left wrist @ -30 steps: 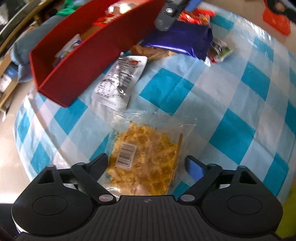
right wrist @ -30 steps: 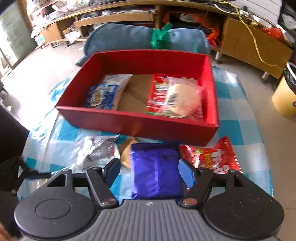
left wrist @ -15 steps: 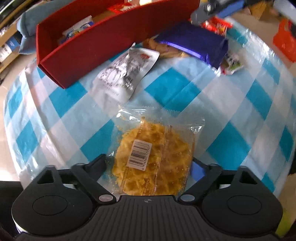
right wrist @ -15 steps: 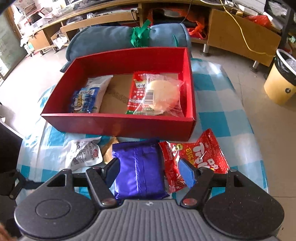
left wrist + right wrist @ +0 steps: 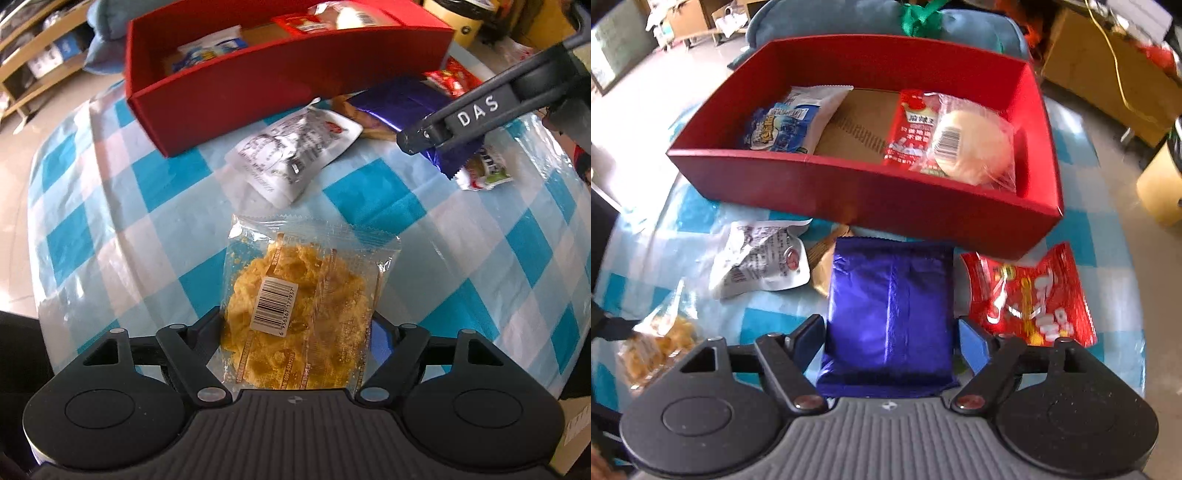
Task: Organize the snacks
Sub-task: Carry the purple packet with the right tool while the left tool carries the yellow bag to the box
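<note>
Blue-checked cloth [image 5: 373, 192] carries 1 red box [image 5: 258, 92]. Left view: the left gripper [image 5: 295, 332], jaws just narrowing, brackets 1 clear waffle pack [image 5: 303, 295]; contact unclear. Right view: the right gripper [image 5: 892, 336], jaws just widening, straddles 1 purple packet [image 5: 890, 306] beside 1 red bag [image 5: 1030, 295] and 1 white pouch [image 5: 764, 262]; 3 snacks lie boxed.
</note>
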Available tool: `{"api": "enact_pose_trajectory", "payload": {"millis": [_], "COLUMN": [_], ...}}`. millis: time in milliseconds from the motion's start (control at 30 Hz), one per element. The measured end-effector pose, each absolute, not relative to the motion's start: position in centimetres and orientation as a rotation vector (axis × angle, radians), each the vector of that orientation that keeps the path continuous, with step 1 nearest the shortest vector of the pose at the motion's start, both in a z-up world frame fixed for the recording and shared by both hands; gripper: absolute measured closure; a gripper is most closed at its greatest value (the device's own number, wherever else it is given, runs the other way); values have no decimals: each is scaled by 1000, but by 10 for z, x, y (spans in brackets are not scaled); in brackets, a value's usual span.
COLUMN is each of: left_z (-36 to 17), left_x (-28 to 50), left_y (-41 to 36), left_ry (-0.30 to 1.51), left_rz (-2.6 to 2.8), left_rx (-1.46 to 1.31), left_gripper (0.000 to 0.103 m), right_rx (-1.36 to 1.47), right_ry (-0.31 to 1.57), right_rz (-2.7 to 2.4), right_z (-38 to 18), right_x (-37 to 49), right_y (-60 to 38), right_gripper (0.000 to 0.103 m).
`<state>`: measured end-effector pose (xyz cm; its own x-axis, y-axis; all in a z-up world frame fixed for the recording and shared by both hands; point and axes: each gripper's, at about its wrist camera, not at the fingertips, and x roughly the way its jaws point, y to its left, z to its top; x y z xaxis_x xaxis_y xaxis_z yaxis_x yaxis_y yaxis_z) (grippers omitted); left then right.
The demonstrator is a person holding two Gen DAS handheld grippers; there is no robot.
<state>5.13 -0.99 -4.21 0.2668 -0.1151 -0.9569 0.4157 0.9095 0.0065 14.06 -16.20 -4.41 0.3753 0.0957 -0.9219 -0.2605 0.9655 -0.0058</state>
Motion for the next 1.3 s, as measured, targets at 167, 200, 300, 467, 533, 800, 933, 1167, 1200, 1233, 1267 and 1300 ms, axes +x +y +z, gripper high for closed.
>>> {"api": "enact_pose_trajectory", "payload": {"millis": [167, 200, 300, 467, 533, 800, 933, 1167, 1200, 1233, 1267, 1300], "left_z": [-43, -43, -46, -43, -43, -44, -46, -52, -53, -53, -55, -56], "left_x": [59, 60, 63, 62, 59, 47, 48, 51, 53, 55, 58, 59], "left_y": [-12, -12, -14, -12, -12, -8, -9, -6, -4, -1, 4, 6], "left_ry": [1256, 1254, 1253, 1260, 1263, 1261, 1252, 1258, 1263, 1272, 1280, 1281], "left_rz": [-351, -350, -331, -325, -326, -322, -302, -278, -276, -277, -279, -281], "left_rx": [263, 264, 278, 272, 285, 301, 325, 315, 301, 279, 261, 250], "left_gripper": [19, 18, 13, 18, 18, 15, 6, 0, 0, 0, 0, 0], "right_rx": [-177, -175, -163, -158, -135, -195, -235, -209, -211, -222, -234, -248], "right_ry": [1159, 1156, 1147, 1119, 1100, 1152, 1205, 1194, 1194, 1194, 1195, 1199], "right_rz": [217, 211, 213, 229, 245, 280, 277, 288, 299, 311, 311, 299], "right_z": [-49, -49, -47, -33, -24, -35, -57, -66, -67, -70, -74, -79], "right_x": [145, 146, 145, 122, 107, 48, 36, 34, 34, 34, 33, 33], "right_y": [-160, -162, -166, -165, -164, -147, -145, -152, -151, -149, -146, -143], "right_gripper": [36, 39, 40, 40, 40, 40, 40, 26, 19, 15, 6, 3]}}
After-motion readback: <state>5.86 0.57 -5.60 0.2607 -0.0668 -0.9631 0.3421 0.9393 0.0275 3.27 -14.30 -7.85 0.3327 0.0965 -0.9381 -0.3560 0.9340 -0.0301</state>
